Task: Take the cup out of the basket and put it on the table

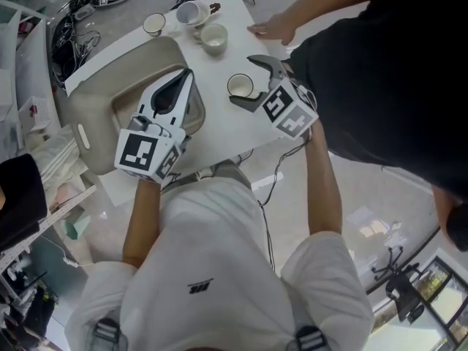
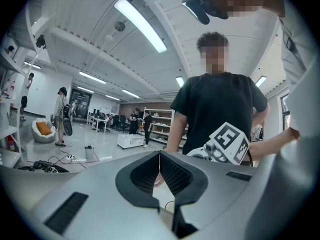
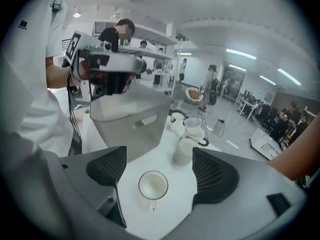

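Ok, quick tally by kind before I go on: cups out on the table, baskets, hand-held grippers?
Cups on the table: 4, one under the right hand-held gripper, three at the far end.
Basket: 1.
Hand-held grippers: 2, counting the left hand-held gripper over the basket.
Total: 7.

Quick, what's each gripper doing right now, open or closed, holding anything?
Left gripper: closed, nothing between its jaws.
Right gripper: open, empty, above the cup on the table.
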`<state>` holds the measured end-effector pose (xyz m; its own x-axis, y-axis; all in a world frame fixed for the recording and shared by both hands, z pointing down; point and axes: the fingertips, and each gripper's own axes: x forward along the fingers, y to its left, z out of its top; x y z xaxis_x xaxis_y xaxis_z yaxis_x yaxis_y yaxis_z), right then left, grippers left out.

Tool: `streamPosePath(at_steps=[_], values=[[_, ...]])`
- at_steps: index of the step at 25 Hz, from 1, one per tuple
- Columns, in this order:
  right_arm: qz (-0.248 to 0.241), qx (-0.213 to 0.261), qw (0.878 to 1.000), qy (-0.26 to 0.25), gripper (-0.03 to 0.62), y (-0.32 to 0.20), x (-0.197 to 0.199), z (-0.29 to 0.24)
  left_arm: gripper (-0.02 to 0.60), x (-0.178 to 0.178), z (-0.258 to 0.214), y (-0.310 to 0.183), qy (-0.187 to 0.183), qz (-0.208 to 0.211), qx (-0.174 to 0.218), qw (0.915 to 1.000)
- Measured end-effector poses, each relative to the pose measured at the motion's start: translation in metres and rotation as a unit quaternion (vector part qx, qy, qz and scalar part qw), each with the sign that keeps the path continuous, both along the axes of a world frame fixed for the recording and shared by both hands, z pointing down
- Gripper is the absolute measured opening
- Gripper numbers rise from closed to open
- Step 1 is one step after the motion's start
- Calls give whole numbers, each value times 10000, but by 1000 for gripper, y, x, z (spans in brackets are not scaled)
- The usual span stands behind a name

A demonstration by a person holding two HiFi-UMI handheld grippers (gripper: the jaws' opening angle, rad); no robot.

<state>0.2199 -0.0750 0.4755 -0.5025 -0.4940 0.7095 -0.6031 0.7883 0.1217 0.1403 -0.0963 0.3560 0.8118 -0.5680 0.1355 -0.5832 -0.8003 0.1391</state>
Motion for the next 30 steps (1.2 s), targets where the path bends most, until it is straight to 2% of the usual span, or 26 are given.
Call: streamPosePath(at_steps=[4,6,7,8,10,14,19,30], values=[[42,744,9944,-747,408,-9,-34,-63,9,-22,-11,-3,-17,-242,148,9996],[52,1115,9881,-1058,380,-11,-53,-92,9,-35,-17,-4,-30,-379,230,9990],[72,1323,9840,-1192,334,-13,-61,-105,9,-43,-20,-5,-34,-449,265,9986],[100,1519,9795,-1317,241,-15,-68,-117,9,-51,-22,-6,-35,-519,295,9982],[155,1752,9722,-1542,167,-17,-84,-133,9,-66,-26,-6,-28,-657,338,9973],[138,1756,9654,-1923,83,-21,-138,-139,9,-111,-29,-8,-25,-988,355,9945],[-78,1632,9600,-2272,61,-29,-202,-129,9,-165,-17,-9,-27,-1429,347,9891],[13,1464,9621,-2302,44,-33,-263,-95,9,-222,5,-9,46,-1770,273,9838]])
